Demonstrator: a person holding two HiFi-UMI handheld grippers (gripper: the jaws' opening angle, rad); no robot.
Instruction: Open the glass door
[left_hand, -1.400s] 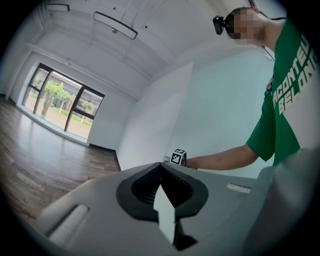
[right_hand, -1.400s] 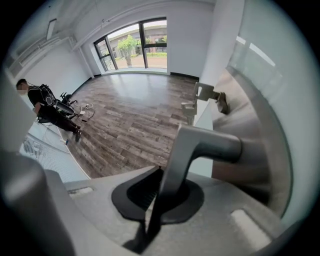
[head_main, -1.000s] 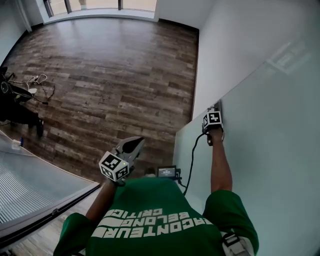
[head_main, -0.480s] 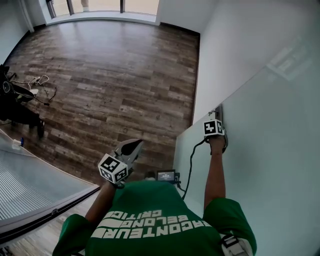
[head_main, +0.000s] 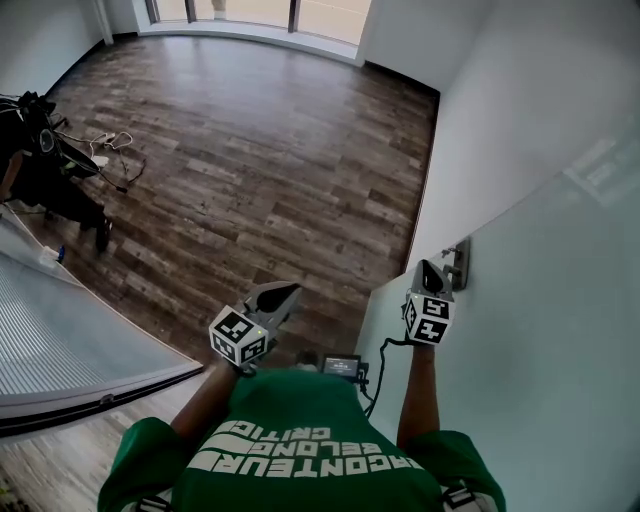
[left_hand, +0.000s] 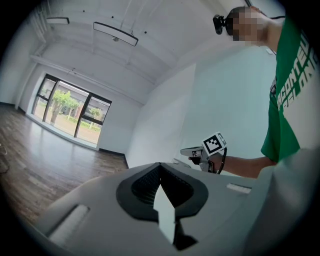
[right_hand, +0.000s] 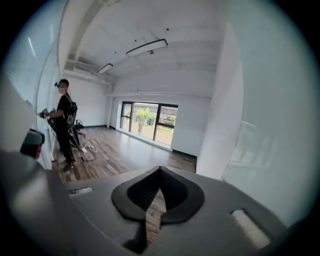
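Note:
The glass door (head_main: 545, 340) is a pale frosted panel filling the right of the head view, with a metal lever handle (head_main: 459, 264) near its left edge. My right gripper (head_main: 430, 272) hangs just left of and below the handle, clear of it. Its jaws have just been closing and now stand shut with nothing between them (right_hand: 160, 172). The left gripper (head_main: 283, 293) is held in front of my chest, away from the door, its jaws shut and empty (left_hand: 160, 167). In the left gripper view the right gripper (left_hand: 185, 151) shows before the door (left_hand: 235, 95).
A dark wood floor (head_main: 250, 150) runs to windows (head_main: 250, 12) at the far end. A white wall (head_main: 500, 90) meets the door. Black equipment with cables (head_main: 45, 165) stands at the left, where a person (right_hand: 63, 125) is. Another glass panel (head_main: 60, 360) lies at lower left.
The right gripper has come off the door handle, drawn back toward me and closed. The handle now shows free. The left gripper has hardly moved.

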